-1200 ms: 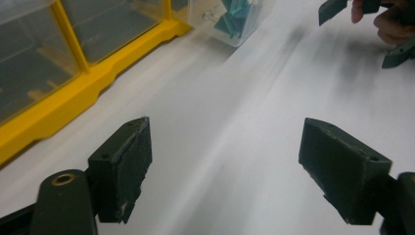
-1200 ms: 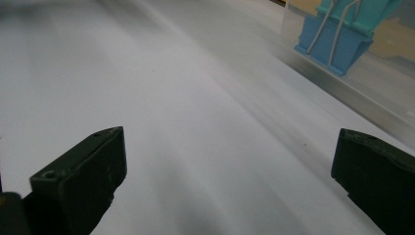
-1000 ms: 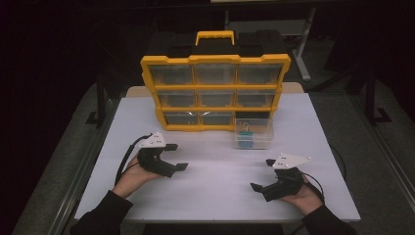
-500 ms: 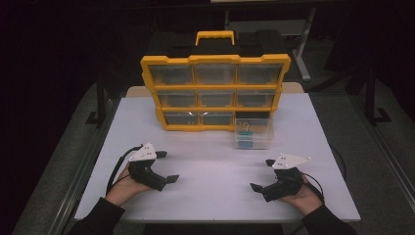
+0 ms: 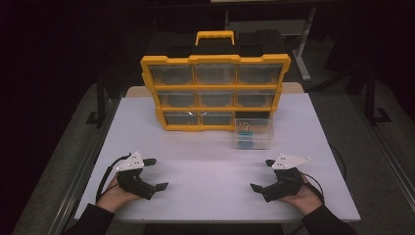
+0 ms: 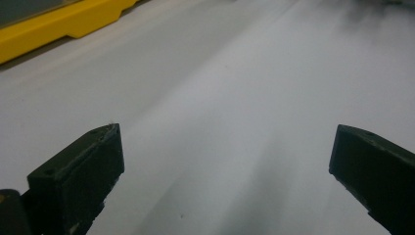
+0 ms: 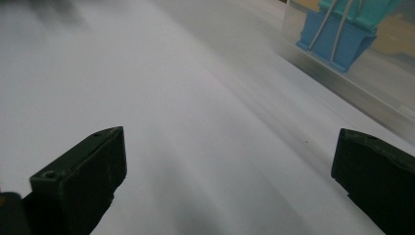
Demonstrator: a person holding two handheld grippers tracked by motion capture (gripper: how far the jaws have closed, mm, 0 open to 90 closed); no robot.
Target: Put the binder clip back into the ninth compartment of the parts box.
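Observation:
A yellow drawer organizer point(image 5: 215, 93) with a handle stands upright at the back of the white table point(image 5: 205, 152). One clear drawer point(image 5: 253, 133) stands on the table in front of its lower right corner, with blue and teal binder clips point(image 5: 244, 131) inside. My left gripper point(image 5: 156, 174) rests at the near left, open; its jaws have just been opening and nothing is between them point(image 6: 227, 137). At the near right my right gripper point(image 5: 262, 175) is open and empty point(image 7: 230, 134). The right gripper view has the binder clips point(image 7: 337, 36) ahead to the right, behind the clear drawer wall point(image 7: 342, 83).
The organizer's yellow base point(image 6: 58, 29) crosses the top left of the left gripper view. Bare white tabletop lies between the two grippers and the organizer. Dark floor and table legs surround the table. A cable trails from each gripper.
My left hand has drawn back from the table's middle toward the near left edge and lowered, its jaws spreading a little wider. The right hand has stayed put.

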